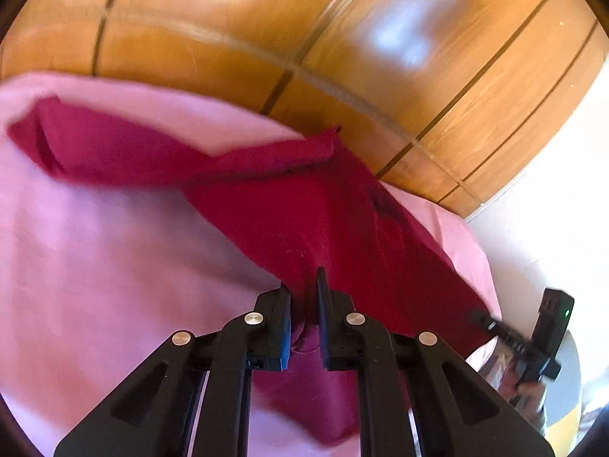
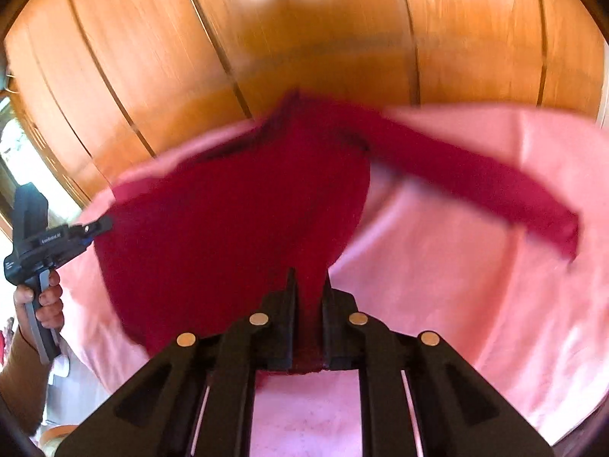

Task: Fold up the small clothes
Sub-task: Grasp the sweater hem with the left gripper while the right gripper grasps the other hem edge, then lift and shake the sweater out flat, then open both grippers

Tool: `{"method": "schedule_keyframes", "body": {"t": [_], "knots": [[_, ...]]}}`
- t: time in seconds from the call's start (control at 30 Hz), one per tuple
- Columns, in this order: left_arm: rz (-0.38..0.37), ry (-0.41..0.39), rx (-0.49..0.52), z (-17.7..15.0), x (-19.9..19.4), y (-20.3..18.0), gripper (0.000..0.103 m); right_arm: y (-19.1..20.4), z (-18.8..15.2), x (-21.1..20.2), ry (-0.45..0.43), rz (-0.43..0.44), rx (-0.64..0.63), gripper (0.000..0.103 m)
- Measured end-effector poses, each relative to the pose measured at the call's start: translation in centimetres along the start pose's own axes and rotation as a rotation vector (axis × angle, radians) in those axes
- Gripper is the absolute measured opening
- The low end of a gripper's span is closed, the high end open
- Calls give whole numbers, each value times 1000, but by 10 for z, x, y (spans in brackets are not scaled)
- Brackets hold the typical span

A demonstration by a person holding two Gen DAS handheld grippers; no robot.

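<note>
Stage: early, no fold yet completed.

Dark red long-sleeved top [image 1: 304, 224] held up off the pink sheet [image 1: 95, 266], stretched between both tongs. Left tongs [image 1: 304, 297] closed narrow on a bunched edge of the fabric, cloth visibly pinched between the jaws. Right tongs [image 2: 308, 297] likewise closed narrow on a gathered strip of the same garment. Each tongs also visible from the other's camera, at the opposite corner of the cloth; person's hand [image 2: 45, 301] on the left handle.

Garment body hanging taut between the two grips, partly above the pink-covered surface. One sleeve [image 2: 495, 190] trailing out loose across the sheet in the right wrist view; the other sleeve [image 1: 95, 148] lying out across the sheet in the left wrist view. Neck opening apparently at the far end, near the wooden panelled wall [image 1: 380, 57]. Heavy blur; fine detail not legible.

Done: garment gripped at two points of one edge.
Left, by judgement: laying flat, sleeves brought in, body folded over, release. No other clothes in view.
</note>
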State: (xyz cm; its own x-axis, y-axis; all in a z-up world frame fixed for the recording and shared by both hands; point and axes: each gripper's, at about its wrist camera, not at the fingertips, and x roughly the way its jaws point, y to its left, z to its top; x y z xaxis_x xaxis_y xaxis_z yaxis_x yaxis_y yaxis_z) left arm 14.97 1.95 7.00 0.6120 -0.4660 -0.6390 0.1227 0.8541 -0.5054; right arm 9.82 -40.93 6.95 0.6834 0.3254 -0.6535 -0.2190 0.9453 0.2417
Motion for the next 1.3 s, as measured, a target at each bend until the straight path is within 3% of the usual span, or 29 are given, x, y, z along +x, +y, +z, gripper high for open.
{"method": "schedule_keyframes", "body": {"t": [0.07, 0.17, 0.27, 0.37, 0.43, 0.5, 0.57, 0.63, 0.67, 0.7, 0.77, 0.8, 0.9, 0.93, 0.97, 1.0, 1.03, 1.07, 1.1, 1.2, 1.3], "knots": [[31, 4, 36, 3, -27, -1, 10, 0, -1, -23, -25, 14, -23, 9], [77, 79, 41, -7, -54, 11, 10, 0, -20, -42, -9, 23, -52, 8], [129, 151, 47, -39, -44, 23, 10, 1, -55, -23, 77, 21, -24, 8], [117, 206, -9, -66, -27, 49, 17, -9, -87, 2, 182, -18, -8, 8], [129, 191, -32, -85, -23, 61, 31, -20, -108, 16, 229, -47, 21, 8], [121, 155, -73, -103, -25, 72, 61, -32, -123, 23, 251, -51, 73, 8], [125, 162, -89, -122, -20, 77, 65, -38, -129, 28, 262, -58, 83, 8], [117, 181, -92, -142, -22, 86, 65, -32, -130, 27, 264, -79, 46, 7], [116, 188, -91, -150, -20, 87, 54, -25, -131, 23, 265, -95, 26, 7], [137, 208, -63, -159, -16, 85, 26, -21, -132, 21, 268, -113, 8, 7], [169, 203, -29, -168, -14, 84, 20, -15, -136, 20, 272, -127, 3, 7], [143, 201, -49, -168, -15, 86, 18, -16, -136, 23, 277, -126, 4, 7], [161, 138, -61, -158, -25, 98, 18, -15, -131, 26, 281, -122, 12, 9], [184, 105, -58, -150, -28, 98, 18, -16, -129, 25, 273, -127, 17, 13], [228, 67, -51, -139, -35, 101, 25, -17, -124, 22, 255, -151, 19, 18], [306, 25, -41, -126, -41, 107, 37, -15, -120, 20, 238, -174, 20, 33], [366, -7, -34, -114, -45, 112, 44, -15, -114, 17, 216, -193, 20, 46], [421, -46, -29, -99, -48, 118, 54, -13, -107, 17, 190, -206, 17, 49], [484, -77, -24, -86, -49, 124, 59, -10, -100, 17, 164, -207, 13, 50], [658, -130, 75, -56, -45, 136, 59, 4, -83, 25, 122, -177, 9, 62], [849, -144, 185, -28, -27, 153, 59, 29, -73, 54, 121, -142, -16, 63]]}}
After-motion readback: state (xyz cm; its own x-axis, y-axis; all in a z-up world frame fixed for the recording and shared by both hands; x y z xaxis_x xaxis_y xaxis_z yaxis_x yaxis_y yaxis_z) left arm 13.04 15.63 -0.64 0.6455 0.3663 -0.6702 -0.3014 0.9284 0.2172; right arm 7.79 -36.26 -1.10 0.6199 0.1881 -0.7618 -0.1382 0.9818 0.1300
